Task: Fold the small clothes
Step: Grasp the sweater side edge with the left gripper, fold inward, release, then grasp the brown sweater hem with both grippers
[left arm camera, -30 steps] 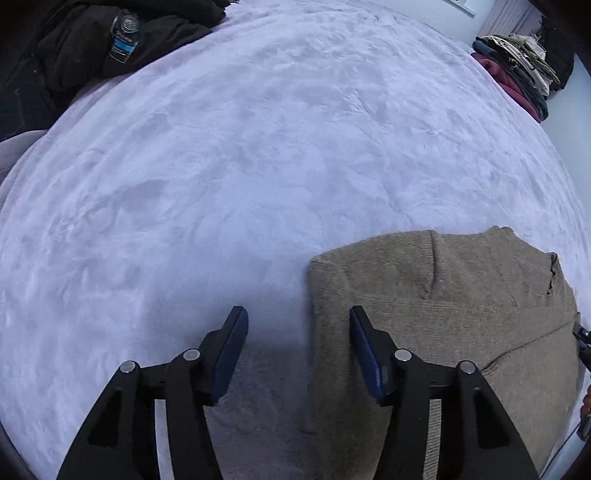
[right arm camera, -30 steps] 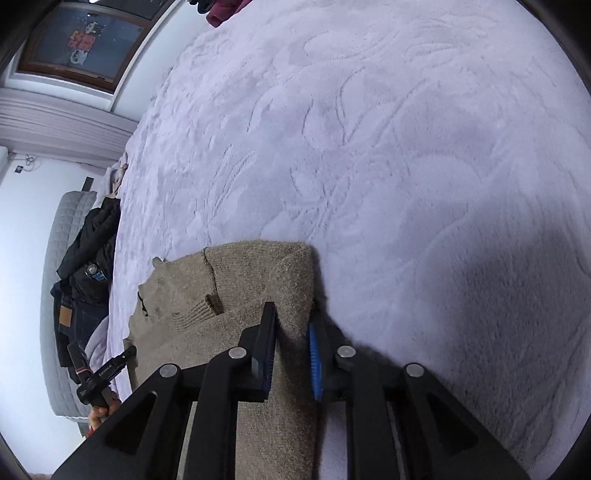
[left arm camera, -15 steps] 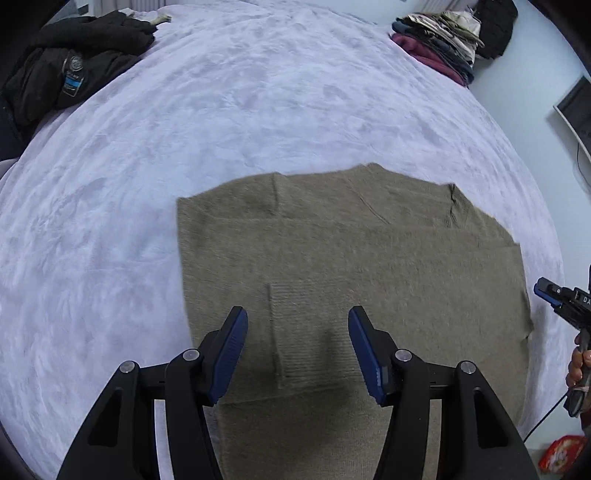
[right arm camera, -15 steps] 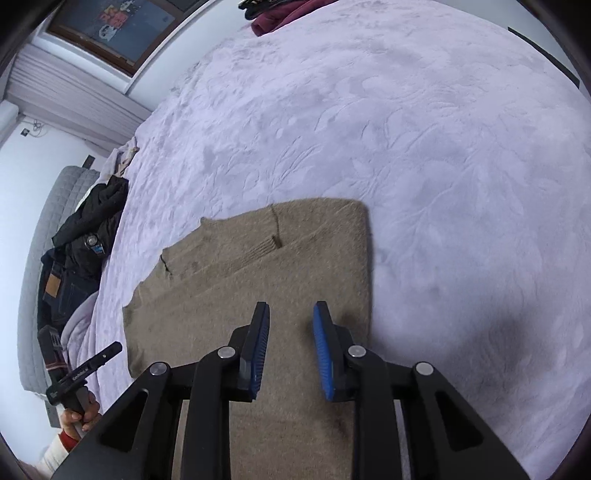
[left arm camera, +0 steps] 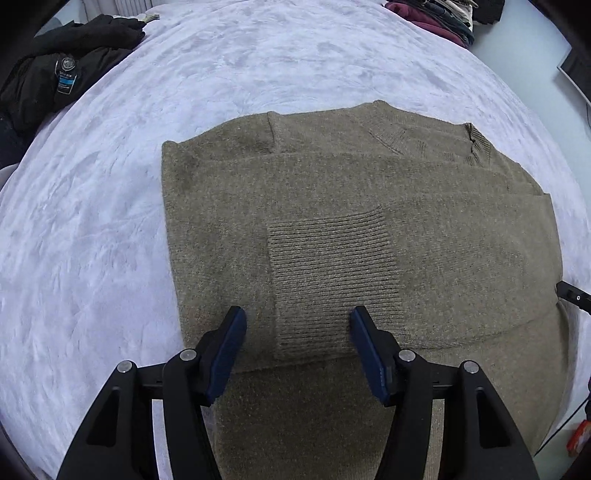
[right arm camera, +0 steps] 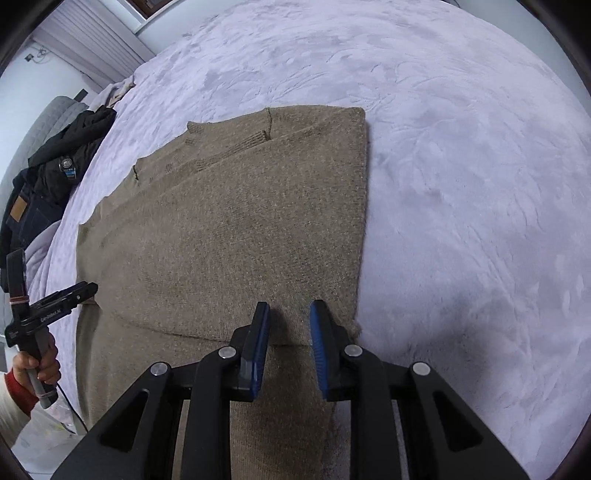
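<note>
Two grippers hang above a brown knitted sweater [left arm camera: 351,229] that lies folded on a pale lilac bedspread [left arm camera: 110,221]. Our left gripper [left arm camera: 297,350] has its jaws about half apart and opening, the blue pads empty, a ribbed cuff [left arm camera: 332,284] of the sweater lying flat beneath the gap between them. Our right gripper [right arm camera: 288,350] shows a narrow gap that is closing, nothing pinched in it, with the sweater's folded edge [right arm camera: 364,221] just below and to its right. Both tools point steeply down at the cloth, and we cannot tell whether either pad brushes the knit.

From the right wrist view we see our left hand [right arm camera: 38,365], in a red cuff, gripping the handle of the left gripper at the sweater's other side. The sweater's neckline [left arm camera: 476,147] lies at the far end, away from both grippers.

At the bed's far corner sits a heap of dark clothing [left arm camera: 62,74]; a second stack of folded clothes [left arm camera: 439,16] rests at the opposite far edge.
</note>
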A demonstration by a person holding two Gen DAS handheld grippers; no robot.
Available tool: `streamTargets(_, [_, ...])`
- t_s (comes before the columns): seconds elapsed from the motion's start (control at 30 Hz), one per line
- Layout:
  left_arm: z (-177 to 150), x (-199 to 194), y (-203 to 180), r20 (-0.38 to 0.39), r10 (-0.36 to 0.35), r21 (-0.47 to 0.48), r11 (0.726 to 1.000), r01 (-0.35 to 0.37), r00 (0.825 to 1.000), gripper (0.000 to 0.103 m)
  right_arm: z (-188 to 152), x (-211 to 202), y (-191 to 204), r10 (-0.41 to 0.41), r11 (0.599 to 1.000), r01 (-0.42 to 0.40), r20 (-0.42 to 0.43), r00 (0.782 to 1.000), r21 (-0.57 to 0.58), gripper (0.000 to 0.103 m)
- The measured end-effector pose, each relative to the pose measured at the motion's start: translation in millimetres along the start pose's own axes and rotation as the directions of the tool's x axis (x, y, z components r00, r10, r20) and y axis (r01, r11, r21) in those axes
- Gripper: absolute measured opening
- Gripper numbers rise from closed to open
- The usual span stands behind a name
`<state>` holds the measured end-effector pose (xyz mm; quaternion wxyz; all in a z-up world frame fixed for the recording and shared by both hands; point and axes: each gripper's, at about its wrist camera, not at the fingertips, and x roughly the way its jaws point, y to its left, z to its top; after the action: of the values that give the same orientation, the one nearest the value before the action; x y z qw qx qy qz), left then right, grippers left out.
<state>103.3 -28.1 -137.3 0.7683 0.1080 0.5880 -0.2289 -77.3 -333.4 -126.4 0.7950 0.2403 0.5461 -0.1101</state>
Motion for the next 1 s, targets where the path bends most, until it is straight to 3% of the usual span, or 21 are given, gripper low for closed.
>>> streamTargets(0.13, [-7,-7,13,-0.019,0.005,-0.038,0.999,-0.006,1.000,0.061,-4,-8,0,-0.001,1.000,0.001,-0.004,1.000,0.012,0.026])
streamTargets(0.47, [-23,-11,-2,-0.064,0.081,-0.025,0.996,-0.083,0.995,0.061,-11,-16,7,0.011,0.996,-0.011,0.004,1.000,0.092,0.027])
streamTargets(0.6, [-28,-14,-2,-0.059,0.078,-0.036,0.996,-0.080,0.995,0.062,-11,-20,15,0.013,0.996,-0.014,0.011,1.000,0.083,0.031])
streamTargets(0.67, [-29,-15,0,-0.058,0.072,-0.046,0.996,-0.075,0.996,0.099,-12,-19,18,0.013,0.996,-0.014,0.009,1.000,0.084,0.033])
streamTargets(0.7, [-30,-16,1,-0.051,0.073,-0.053,0.996,-0.076,0.996,0.102,-12,-19,19,0.013,0.996,-0.013,0.006,1.000,0.086,0.036])
streamTargets(0.8, [-33,-18,0,-0.053,0.082,-0.058,0.995,-0.085,0.995,0.102,-13,-15,23,0.011,0.995,-0.010,-0.009,1.000,0.097,0.047])
streamTargets(1.0, [-43,-16,3,-0.079,0.094,-0.064,0.993,-0.099,0.992,0.102,-19,-13,32,0.009,0.996,-0.006,-0.035,0.999,0.091,0.053])
